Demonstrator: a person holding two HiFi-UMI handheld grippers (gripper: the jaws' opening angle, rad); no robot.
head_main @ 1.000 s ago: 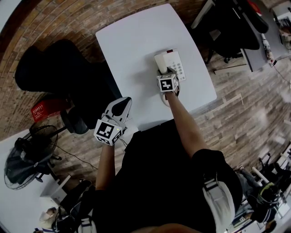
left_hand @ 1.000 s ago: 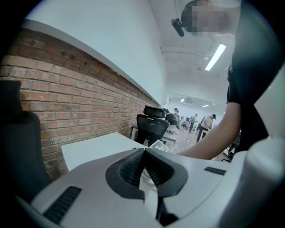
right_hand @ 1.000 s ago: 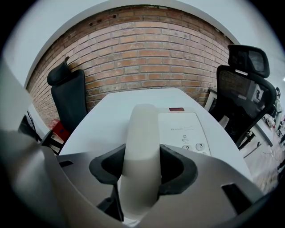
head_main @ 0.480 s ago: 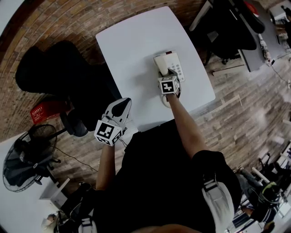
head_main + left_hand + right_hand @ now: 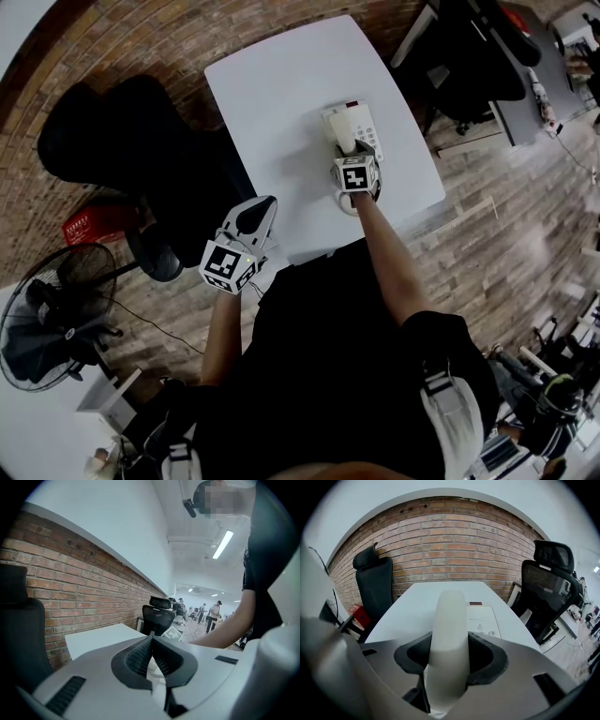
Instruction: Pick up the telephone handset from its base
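Since a second ago we have raised our right gripper [image 5: 347, 150] slightly, and the telephone handset [image 5: 343, 131] has come up with it, while our left gripper [image 5: 151, 641] has hardly shifted. By size, the white table [image 5: 281, 84] comes first, filling the head view toward 12 o'clock. A black office chair [image 5: 122, 150] stands at its 9 o'clock side, and a floor fan [image 5: 56, 323] sits at 8 o'clock in that view. The telephone base [image 5: 368, 131] rests near the table's 4 o'clock corner, with its keypad showing at 3 o'clock of the handset. The handset is clamped between the right gripper's pads and rises up and away from them toward the brick wall [image 5: 450, 541]. We cannot tell whether its far end is touching the base's cradle. The left gripper hangs by the table's 7 o'clock corner with its jaws pressed together and nothing between them.
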